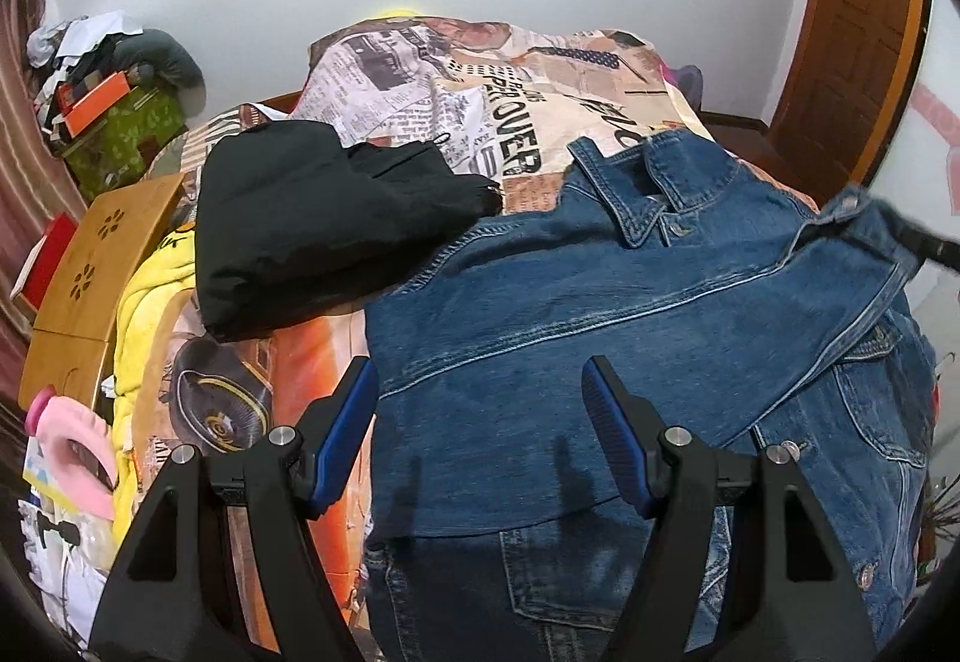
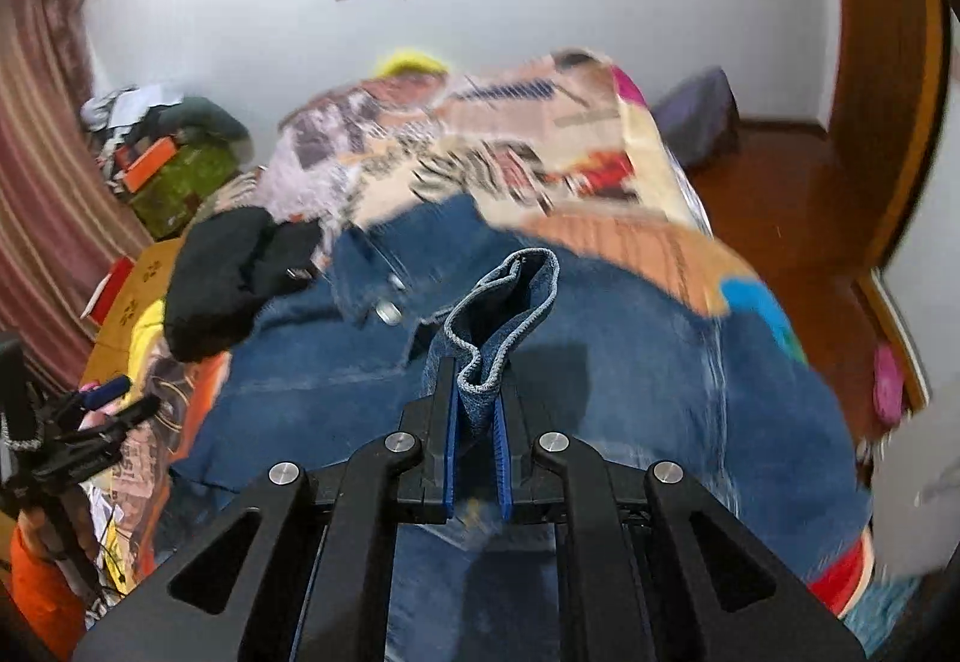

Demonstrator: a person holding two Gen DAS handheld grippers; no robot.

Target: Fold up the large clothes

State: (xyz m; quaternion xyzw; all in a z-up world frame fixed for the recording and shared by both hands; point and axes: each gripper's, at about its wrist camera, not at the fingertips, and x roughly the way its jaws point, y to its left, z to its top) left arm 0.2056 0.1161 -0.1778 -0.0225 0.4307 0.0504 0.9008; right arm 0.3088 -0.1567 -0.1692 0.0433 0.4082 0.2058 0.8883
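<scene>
A blue denim jacket (image 1: 600, 314) lies spread on the bed, collar (image 1: 636, 188) toward the far side, one sleeve folded across its back. My left gripper (image 1: 480, 380) is open and empty, just above the jacket's near left part. My right gripper (image 2: 477, 380) is shut on a bunched denim cuff (image 2: 501, 314) of the jacket (image 2: 630, 362) and holds it above the jacket's back. The right wrist view is blurred by motion. The right gripper shows as a dark shape at the left wrist view's right edge.
A black garment (image 1: 324, 230) lies on the patterned bedspread (image 1: 480, 80) left of the jacket. A yellow blanket (image 1: 150, 290), wooden lap table (image 1: 90, 272) and clutter sit at the bed's left. A wooden door (image 1: 852, 38) and floor are to the right.
</scene>
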